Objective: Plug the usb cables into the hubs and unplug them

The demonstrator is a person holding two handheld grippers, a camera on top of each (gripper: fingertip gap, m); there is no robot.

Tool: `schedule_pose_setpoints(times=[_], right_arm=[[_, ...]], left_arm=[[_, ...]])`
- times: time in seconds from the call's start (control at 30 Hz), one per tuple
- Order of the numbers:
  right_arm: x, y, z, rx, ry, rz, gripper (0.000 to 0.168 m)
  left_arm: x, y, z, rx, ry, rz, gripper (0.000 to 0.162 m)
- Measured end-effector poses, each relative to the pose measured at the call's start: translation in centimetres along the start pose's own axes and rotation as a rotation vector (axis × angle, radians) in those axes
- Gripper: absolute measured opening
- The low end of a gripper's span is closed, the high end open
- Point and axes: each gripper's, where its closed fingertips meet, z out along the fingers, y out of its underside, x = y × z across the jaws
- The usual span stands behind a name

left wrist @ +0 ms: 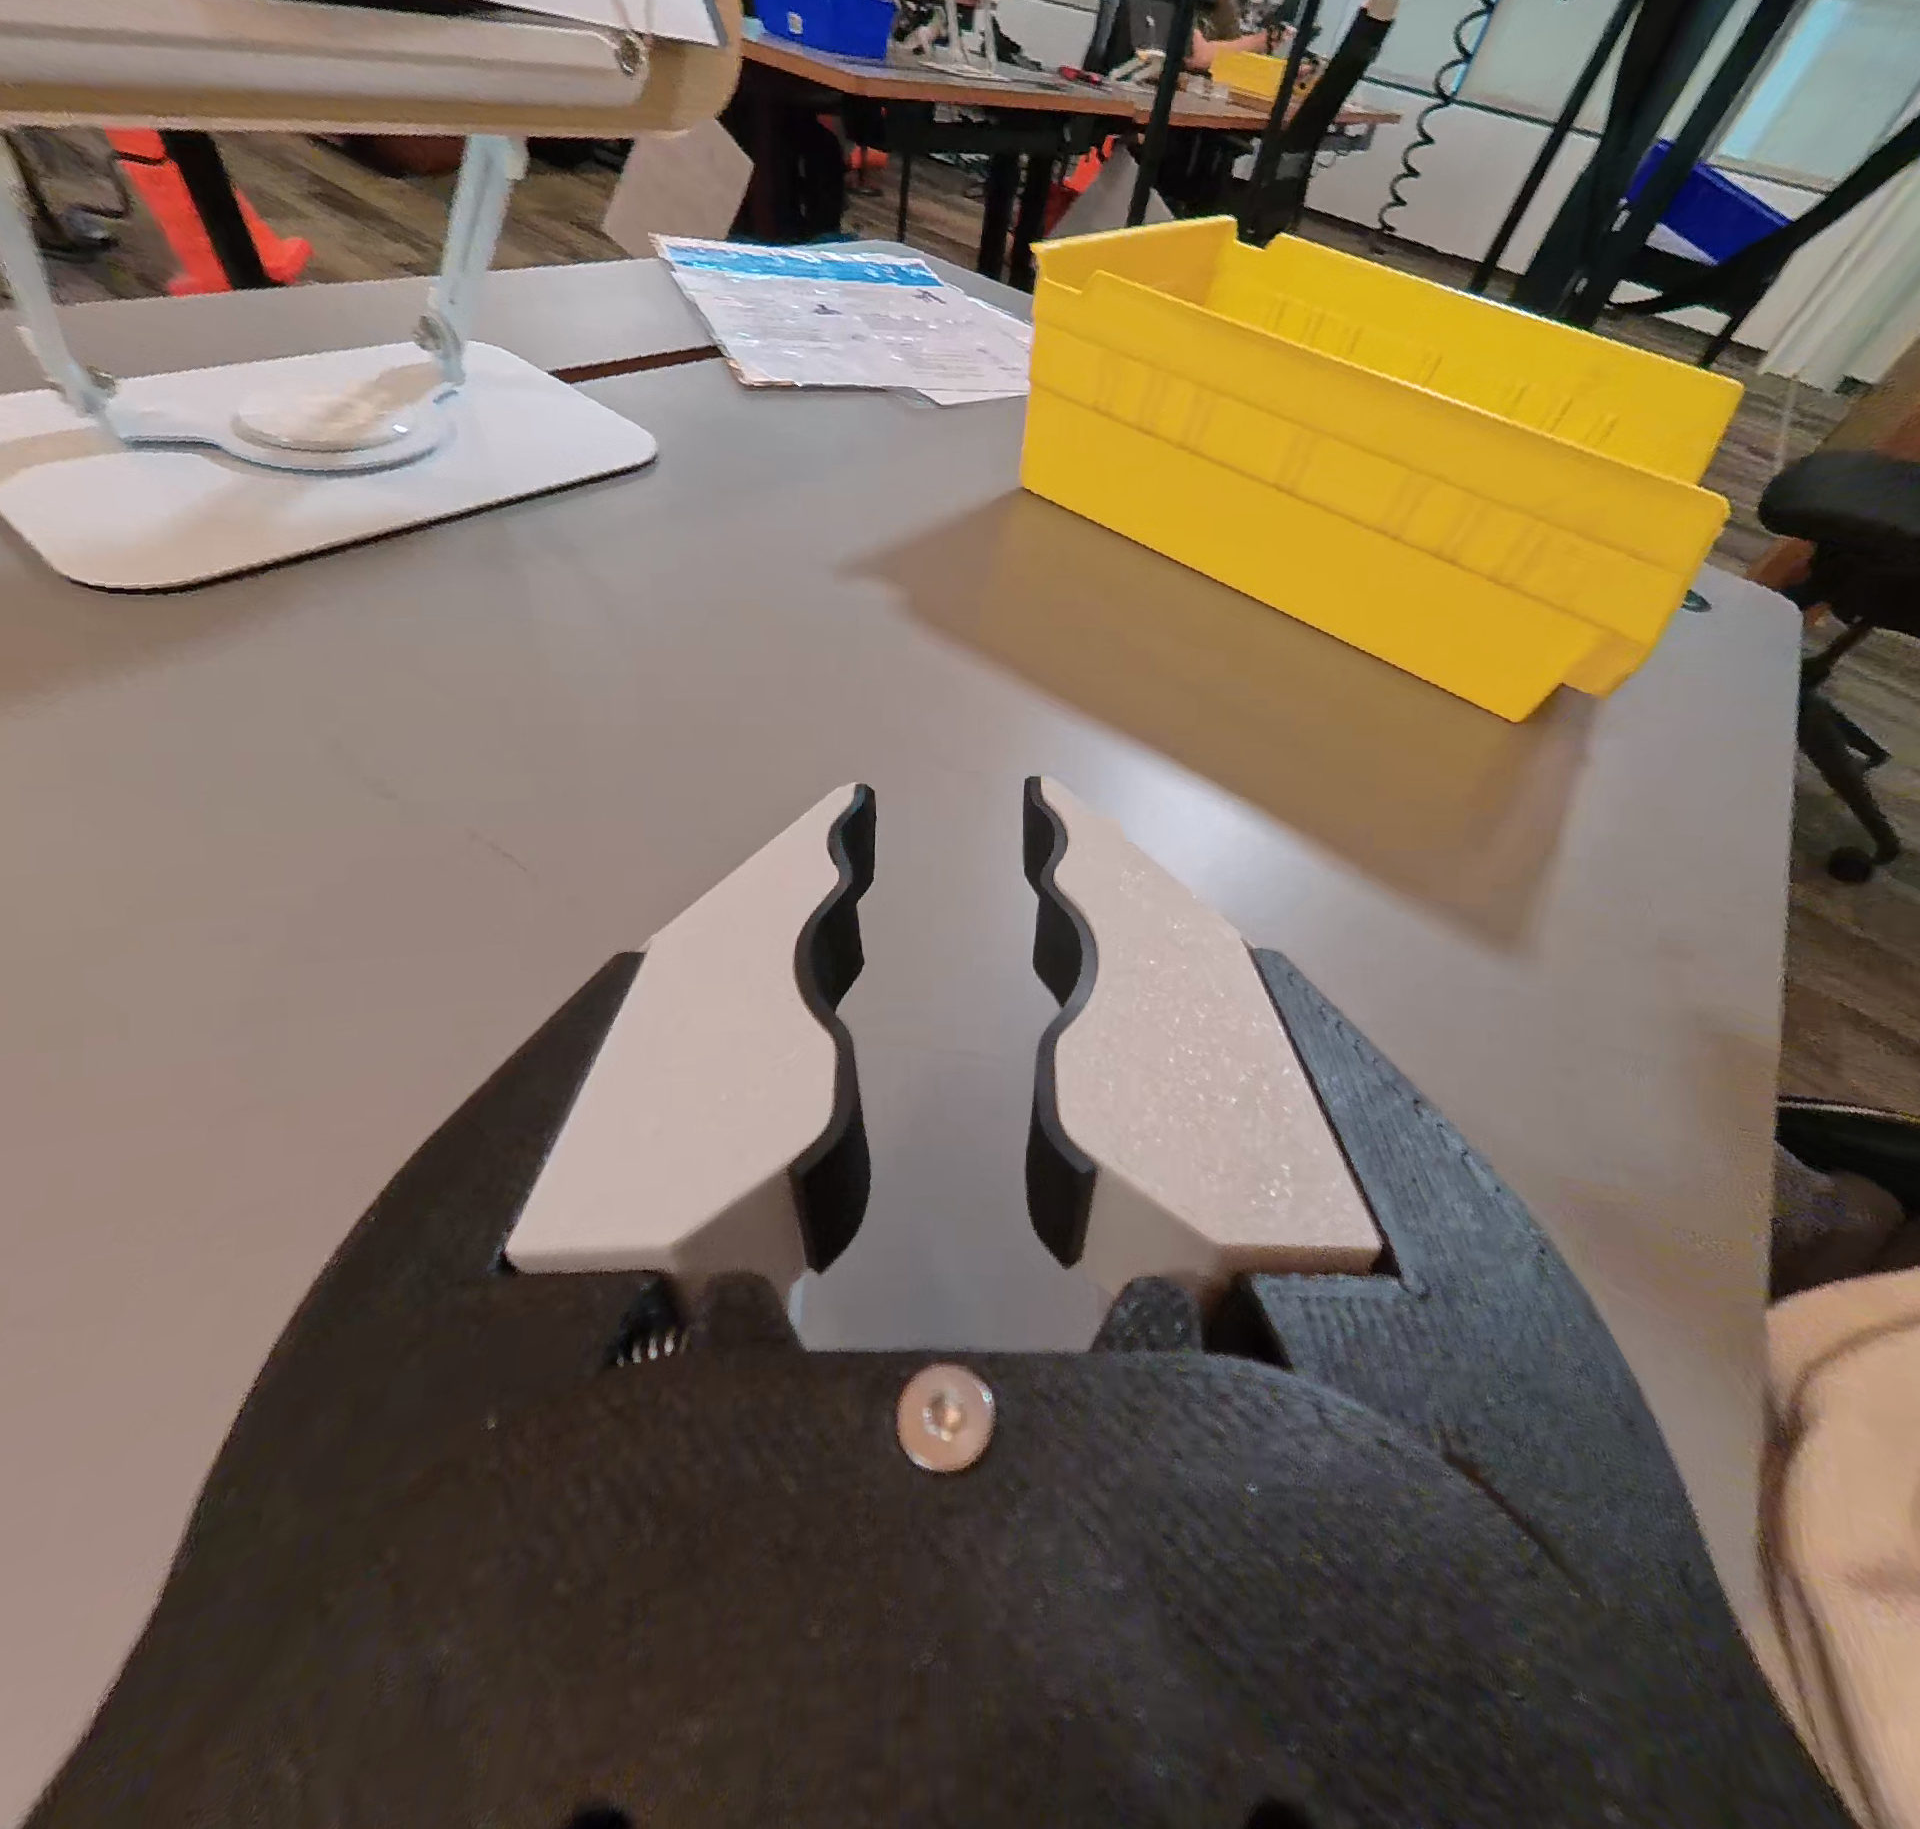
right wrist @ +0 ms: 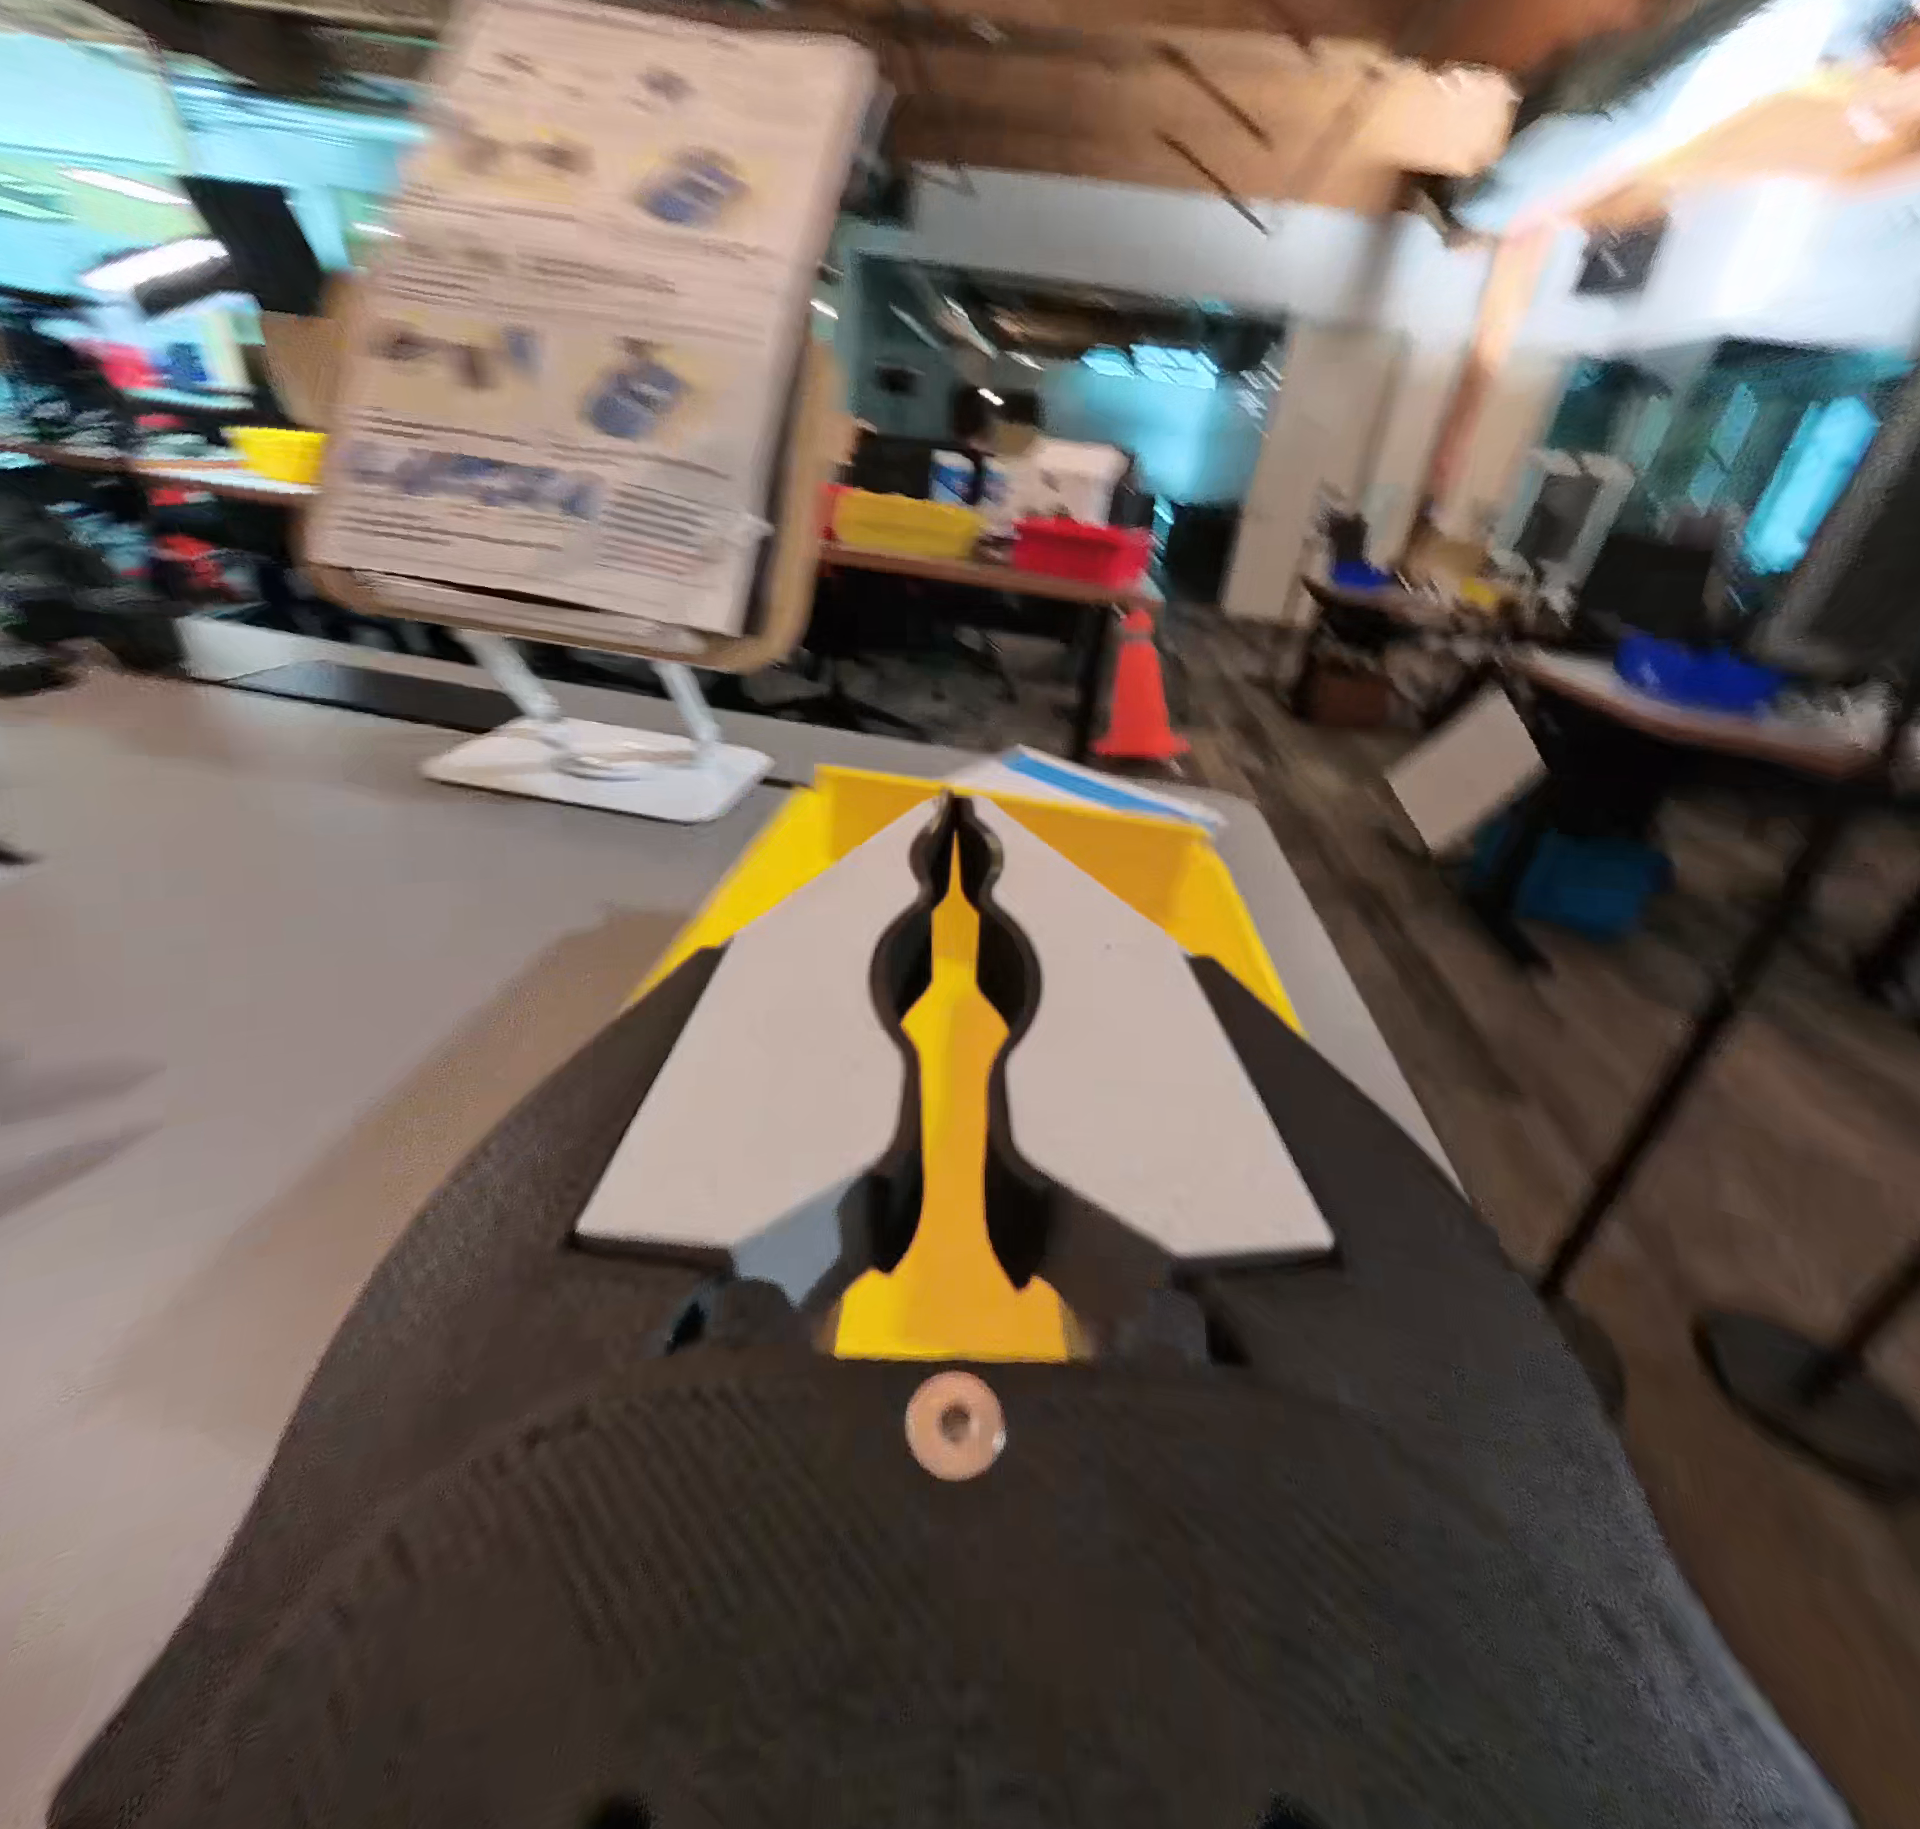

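Right gripper (right wrist: 953, 823), tips pressed together on nothing, hovers right over the long yellow plastic bin (right wrist: 1164, 865), its axis running along the fingers; left gripper (left wrist: 948, 792), spread and empty, sits farther; no cables or hubs visible.

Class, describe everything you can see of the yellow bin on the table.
The yellow bin is a long, open-topped plastic box with ribbed, stepped side walls and a lower front end. It sits flat on the grey table near the far right corner, angled away, with printed papers beside its far end. Its inside is hidden. In the right wrist view the right gripper hangs over it, jaws nearly closed; contact cannot be told.
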Motion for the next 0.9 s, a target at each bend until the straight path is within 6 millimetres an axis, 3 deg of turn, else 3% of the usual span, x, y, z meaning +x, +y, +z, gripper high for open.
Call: schedule_pose_setpoints(times=[0.1,0.17,0.27,0.37,0.43,0.5,0.8,0.9], right_arm=[[-8.0,-2.5,0.9,0.089,-0.201,-0.031,0.000],[-13.6,-2.4,1.6,0.101,-0.373,0.067,0.000],[-20.8,0.2,2.5,0.009,-0.606,0.198,0.000],[-26.0,3.9,2.8,-0.135,-0.768,0.156,0.000],[-27.6,5.6,3.2,-0.204,-0.814,0.059,0.003],[-28.1,6.0,3.8,-0.204,-0.815,0.015,0.002],[-29.7,4.9,6.3,-0.196,-0.963,0.317,0.006],[-30.5,4.9,7.0,-0.213,-1.007,0.387,0.007]], left_arm=[[-1.1,-0.4,-0.4,0.026,-0.062,-0.001,0.029],[-1.8,-0.5,-0.9,0.043,-0.106,-0.007,0.032],[-3.3,-0.8,-2.6,0.076,-0.204,0.013,0.037],[-5.4,-1.3,-5.1,0.127,-0.336,0.011,0.041],[-7.2,-1.3,-7.3,0.151,-0.455,0.006,0.042],[-8.3,-1.6,-9.7,0.195,-0.536,-0.015,0.042],[-10.0,-2.5,-20.5,0.344,-0.903,0.085,0.037],[-11.1,-1.4,-23.5,0.319,-1.036,0.068,0.038]])
